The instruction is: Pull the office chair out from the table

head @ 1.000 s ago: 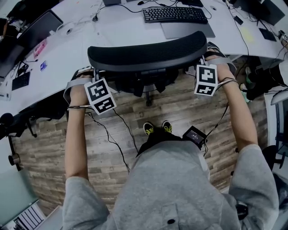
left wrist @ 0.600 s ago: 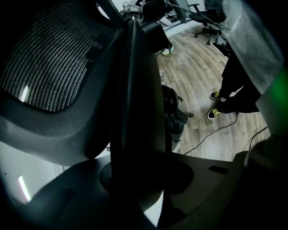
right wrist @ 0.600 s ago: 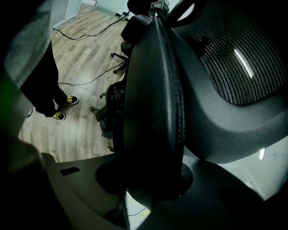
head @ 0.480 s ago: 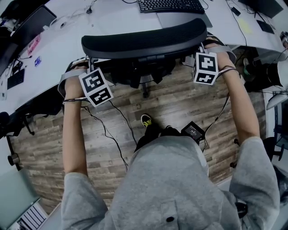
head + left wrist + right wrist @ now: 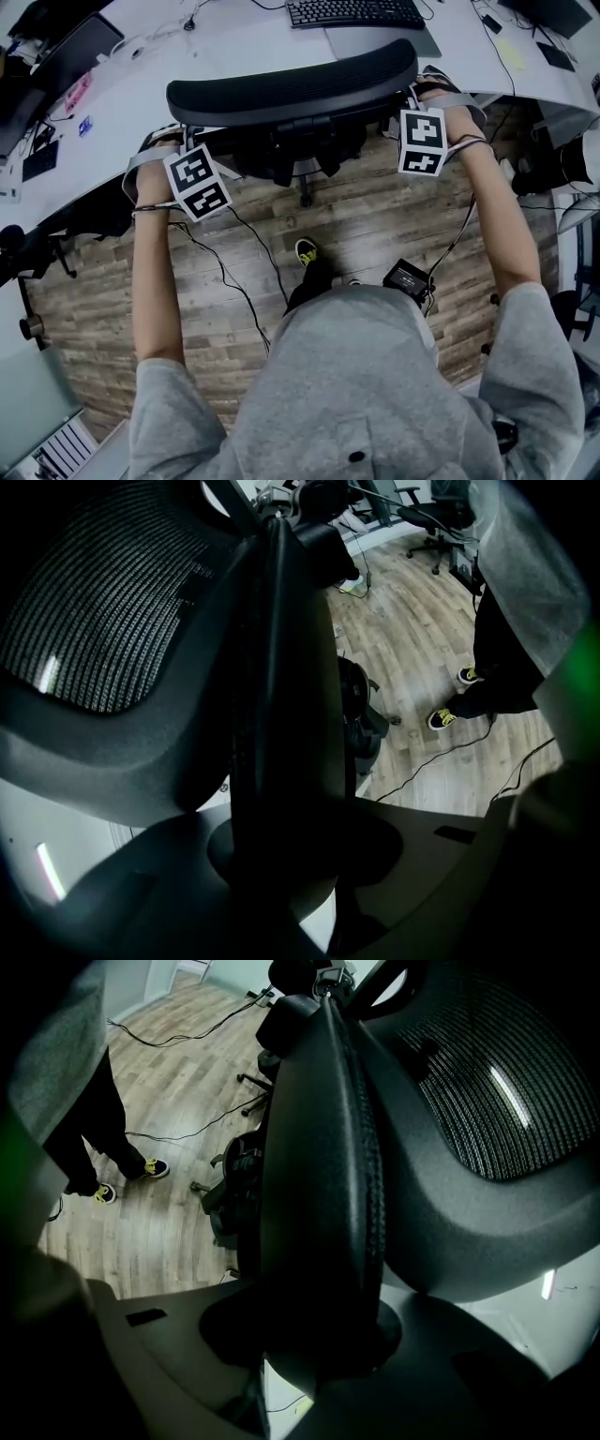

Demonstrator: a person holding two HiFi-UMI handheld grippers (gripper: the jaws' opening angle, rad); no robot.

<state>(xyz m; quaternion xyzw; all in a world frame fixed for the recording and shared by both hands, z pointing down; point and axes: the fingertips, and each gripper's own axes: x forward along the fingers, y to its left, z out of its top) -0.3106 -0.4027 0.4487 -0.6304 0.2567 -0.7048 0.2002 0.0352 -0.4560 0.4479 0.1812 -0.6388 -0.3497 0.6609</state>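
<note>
Pulling step | left gripper (image 5: 173, 141) and right gripper (image 5: 424, 94) each squeeze 1 side of the chair back (image 5: 291, 89) | best way: both pull evenly, straight away from the table (image 5: 234, 47)

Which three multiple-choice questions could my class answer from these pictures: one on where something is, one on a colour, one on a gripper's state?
1. Where does the keyboard lie?
A. on the white desk, beyond the backrest
B. on the floor
C. on the chair's seat

2. What colour is the backrest?
A. red
B. black
C. white

3. What state is the right gripper in?
A. open and empty
B. shut on a cable
C. shut on the backrest's edge

Answers:
1 A: the head view shows it on the desk past the backrest.
2 B: its mesh is black in every view.
3 C: the right gripper view shows the edge clamped between the jaws.
</note>
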